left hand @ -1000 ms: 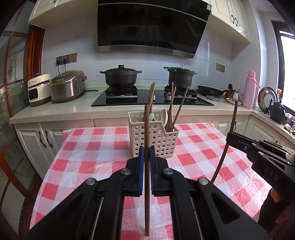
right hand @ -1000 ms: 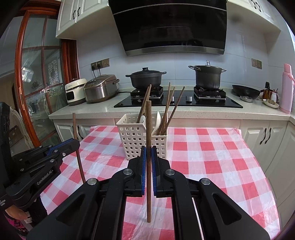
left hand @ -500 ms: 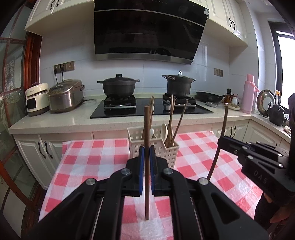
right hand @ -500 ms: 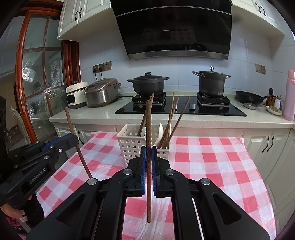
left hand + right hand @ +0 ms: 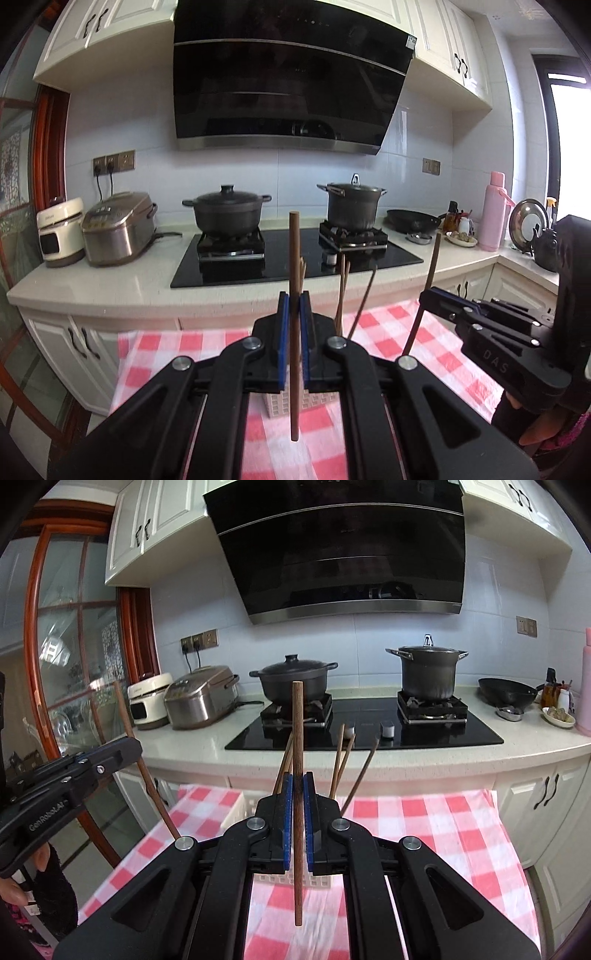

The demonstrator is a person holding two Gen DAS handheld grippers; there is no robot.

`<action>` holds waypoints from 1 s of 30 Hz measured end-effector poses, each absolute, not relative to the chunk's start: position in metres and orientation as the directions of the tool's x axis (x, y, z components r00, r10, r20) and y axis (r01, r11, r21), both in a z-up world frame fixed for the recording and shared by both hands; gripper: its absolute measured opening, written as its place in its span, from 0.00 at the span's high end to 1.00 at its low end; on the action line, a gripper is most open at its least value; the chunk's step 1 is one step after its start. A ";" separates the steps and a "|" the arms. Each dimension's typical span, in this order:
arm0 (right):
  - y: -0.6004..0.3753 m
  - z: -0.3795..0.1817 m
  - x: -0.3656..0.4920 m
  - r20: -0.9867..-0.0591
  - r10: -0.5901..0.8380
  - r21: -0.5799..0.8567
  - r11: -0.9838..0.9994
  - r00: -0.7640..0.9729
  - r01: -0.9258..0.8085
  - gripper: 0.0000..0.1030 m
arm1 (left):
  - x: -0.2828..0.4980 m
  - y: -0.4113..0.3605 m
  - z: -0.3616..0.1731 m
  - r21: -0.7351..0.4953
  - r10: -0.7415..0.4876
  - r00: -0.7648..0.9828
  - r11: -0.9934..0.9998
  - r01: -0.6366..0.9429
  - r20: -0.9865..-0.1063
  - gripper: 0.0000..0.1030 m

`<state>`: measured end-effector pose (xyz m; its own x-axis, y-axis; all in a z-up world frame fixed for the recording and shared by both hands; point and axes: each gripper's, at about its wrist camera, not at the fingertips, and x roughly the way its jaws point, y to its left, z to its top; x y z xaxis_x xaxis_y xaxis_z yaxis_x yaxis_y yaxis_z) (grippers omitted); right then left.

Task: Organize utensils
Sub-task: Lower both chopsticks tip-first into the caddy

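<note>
a: what does the left claw [image 5: 294, 314] hold?

b: it is clamped on a long brown wooden chopstick [image 5: 294, 325], upright between its blue pads. the right claw [image 5: 298, 797] grips a second brown wooden chopstick [image 5: 297, 801] the same way.

a: where are they?

b: both are raised above a worktop covered in a red and white checked cloth [image 5: 424, 830]. a white slotted plastic utensil basket [image 5: 284, 404] stands on the cloth just past the left claw, mostly hidden behind both claws. more wooden chopsticks [image 5: 341, 764] lean out of it.

a: and behind?

b: a pale kitchen counter [image 5: 110, 280] with a black hob [image 5: 291, 258], two dark lidded pots [image 5: 227, 214], a silver rice cooker [image 5: 118, 229] and a pink flask [image 5: 493, 212].
</note>
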<state>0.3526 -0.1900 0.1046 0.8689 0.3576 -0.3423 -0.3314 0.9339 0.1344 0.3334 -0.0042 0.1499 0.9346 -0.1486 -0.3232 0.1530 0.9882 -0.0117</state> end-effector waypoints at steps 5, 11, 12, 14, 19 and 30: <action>-0.193 0.121 0.385 -0.338 0.367 0.170 0.929 0.867 -0.327 0.94 | 0.359 -0.010 0.179 0.030 -0.136 0.945 0.988 0.152 -0.298 0.94; -0.184 0.136 0.416 -0.321 0.351 0.146 0.936 0.880 -0.321 0.94 | 0.391 -0.011 0.206 0.054 -0.123 0.955 0.988 0.143 -0.271 0.94; -0.183 0.136 0.420 -0.319 0.352 0.146 0.936 0.880 -0.321 0.94 | 0.399 -0.011 0.207 0.056 -0.121 0.955 0.988 0.141 -0.273 0.94; -0.179 0.136 0.430 -0.320 0.353 0.150 0.935 0.879 -0.321 0.94 | 0.413 -0.010 0.208 0.062 -0.116 0.953 0.988 0.139 -0.279 0.94; -0.168 0.131 0.451 -0.323 0.370 0.154 0.929 0.871 -0.337 0.94 | 0.445 -0.006 0.197 0.064 -0.110 0.943 0.989 0.136 -0.313 0.94; -0.145 0.078 0.486 -0.514 0.359 0.161 0.932 0.779 -0.323 0.94 | 0.490 -0.005 0.133 0.039 -0.148 0.853 0.980 0.194 -0.500 0.94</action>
